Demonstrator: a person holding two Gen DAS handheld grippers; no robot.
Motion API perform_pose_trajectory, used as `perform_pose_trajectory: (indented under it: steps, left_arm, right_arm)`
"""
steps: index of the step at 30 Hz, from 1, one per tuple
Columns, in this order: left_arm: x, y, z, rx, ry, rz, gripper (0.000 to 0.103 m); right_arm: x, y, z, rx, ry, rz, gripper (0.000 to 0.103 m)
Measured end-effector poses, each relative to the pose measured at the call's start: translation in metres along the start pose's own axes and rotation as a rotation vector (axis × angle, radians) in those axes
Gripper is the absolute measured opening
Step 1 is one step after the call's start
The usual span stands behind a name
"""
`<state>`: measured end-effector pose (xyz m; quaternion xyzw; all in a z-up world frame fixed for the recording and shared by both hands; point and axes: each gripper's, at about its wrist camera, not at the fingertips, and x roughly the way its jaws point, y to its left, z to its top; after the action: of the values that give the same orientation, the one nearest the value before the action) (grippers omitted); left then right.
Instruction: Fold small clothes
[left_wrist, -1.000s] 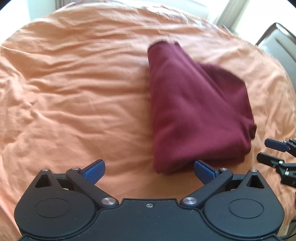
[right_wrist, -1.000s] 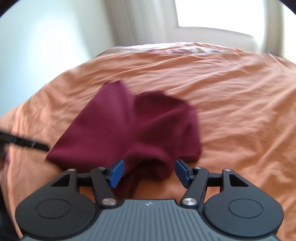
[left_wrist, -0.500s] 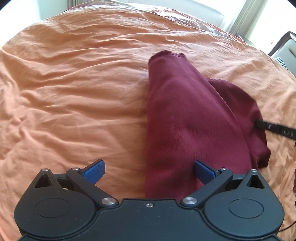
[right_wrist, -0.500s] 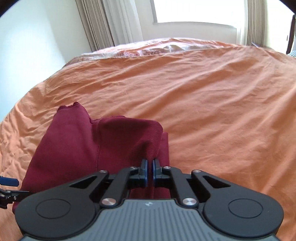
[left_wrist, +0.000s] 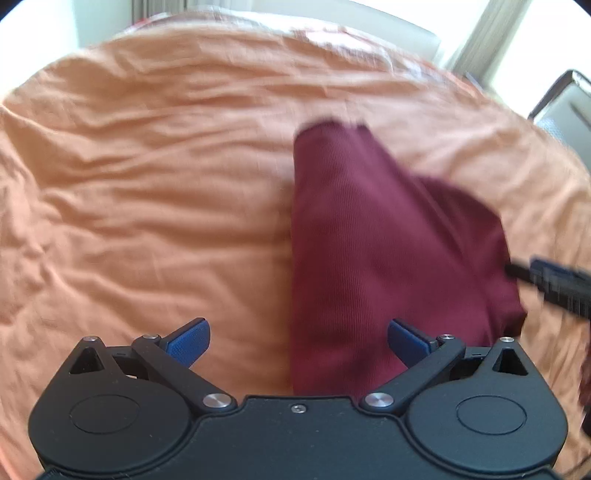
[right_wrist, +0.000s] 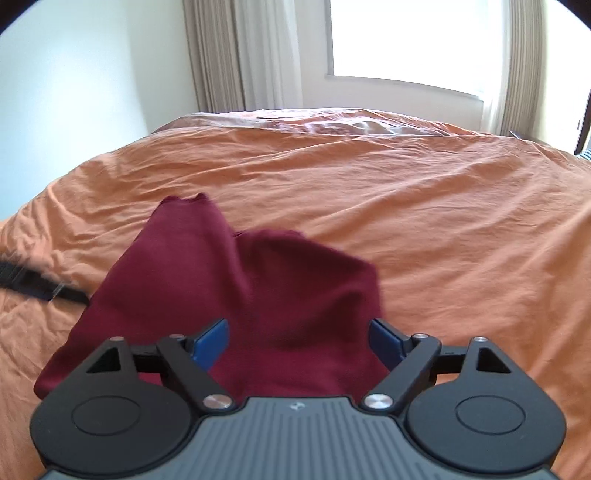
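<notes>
We have both grippers spread wide and holding nothing: left gripper (left_wrist: 298, 338) over the near left edge of the garment (left_wrist: 373, 258), right gripper (right_wrist: 298, 338) over its near end, garment lying part-folded on the bed (left_wrist: 147, 206). Risk as we judge it: the loose bunched flap on the garment's right could slip open or crease if we pinch one layer only. Curtains (right_wrist: 240, 55) and window (right_wrist: 406, 37) beyond the garment, nothing blocking.

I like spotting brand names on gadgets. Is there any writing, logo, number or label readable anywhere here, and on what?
No readable text anywhere.
Right tool: a tiny embossed mark on its grey body, too small to read.
Left tool: plain black, no lettering.
Maroon garment: no visible tag or print.
Orange bedsheet: plain.
</notes>
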<state>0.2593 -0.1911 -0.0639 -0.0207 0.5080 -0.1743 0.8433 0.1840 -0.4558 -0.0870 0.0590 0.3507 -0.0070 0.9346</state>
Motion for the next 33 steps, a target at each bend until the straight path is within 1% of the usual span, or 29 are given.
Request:
perform_pose_trajectory:
  steps: [2, 3, 5, 6, 9, 11, 12, 14, 16, 18, 20, 21, 23, 24, 26, 30, 33]
  left_arm:
    - [0.008, 0.002, 0.016, -0.032, -0.012, 0.031, 0.102]
    - [0.015, 0.003, 0.024, -0.048, -0.012, 0.041, 0.102]
    - [0.027, 0.002, 0.037, -0.064, -0.016, 0.037, 0.102]
    - [0.035, 0.001, 0.042, -0.063, -0.011, 0.037, 0.102]
    - [0.055, -0.005, 0.048, -0.019, 0.039, 0.048, 0.102]
    - [0.06, -0.01, 0.042, 0.023, 0.045, 0.051, 0.102]
    - [0.06, -0.009, 0.037, 0.035, 0.047, 0.047, 0.102]
    - [0.062, -0.005, 0.028, 0.03, 0.059, 0.029, 0.102]
    - [0.06, 0.002, 0.021, -0.005, 0.072, 0.003, 0.102]
    - [0.055, 0.007, 0.019, -0.03, 0.08, -0.012, 0.102]
    - [0.049, 0.006, 0.017, -0.014, 0.071, -0.009, 0.102]
    - [0.047, 0.004, 0.015, 0.009, 0.07, -0.003, 0.102]
    - [0.048, 0.001, 0.011, 0.043, 0.074, 0.011, 0.102]
    - [0.049, 0.0, 0.01, 0.046, 0.08, 0.012, 0.102]
    - [0.051, 0.002, 0.01, 0.026, 0.094, 0.009, 0.102]
    - [0.05, 0.003, 0.011, -0.013, 0.116, 0.008, 0.102]
    - [0.044, -0.003, 0.015, 0.016, 0.096, 0.014, 0.102]
  right_arm:
    - [0.003, 0.017, -0.01, -0.022, 0.004, -0.01, 0.087]
    - [0.008, 0.024, -0.016, -0.038, 0.026, -0.018, 0.087]
    - [0.015, 0.04, -0.031, -0.087, 0.088, -0.053, 0.085]
    - [0.015, 0.047, -0.039, -0.112, 0.101, -0.071, 0.085]
    - [0.011, 0.061, -0.058, -0.167, 0.132, -0.097, 0.085]
    - [0.006, 0.064, -0.065, -0.2, 0.141, -0.105, 0.085]
    - [0.004, 0.062, -0.066, -0.199, 0.144, -0.102, 0.084]
    - [-0.004, 0.055, -0.063, -0.157, 0.146, -0.087, 0.084]
    - [-0.011, 0.051, -0.059, -0.133, 0.128, -0.086, 0.084]
    - [-0.01, 0.052, -0.06, -0.137, 0.148, -0.088, 0.084]
    - [-0.003, 0.052, -0.063, -0.123, 0.18, -0.082, 0.085]
    - [0.003, 0.049, -0.063, -0.097, 0.2, -0.075, 0.086]
    - [0.007, 0.041, -0.061, -0.042, 0.221, -0.073, 0.092]
    - [0.006, 0.04, -0.061, -0.03, 0.224, -0.074, 0.095]
    - [0.006, 0.036, -0.059, -0.02, 0.228, -0.057, 0.095]
    - [-0.005, 0.027, -0.057, -0.01, 0.195, -0.031, 0.096]
    - [-0.021, 0.017, -0.053, 0.03, 0.138, -0.04, 0.098]
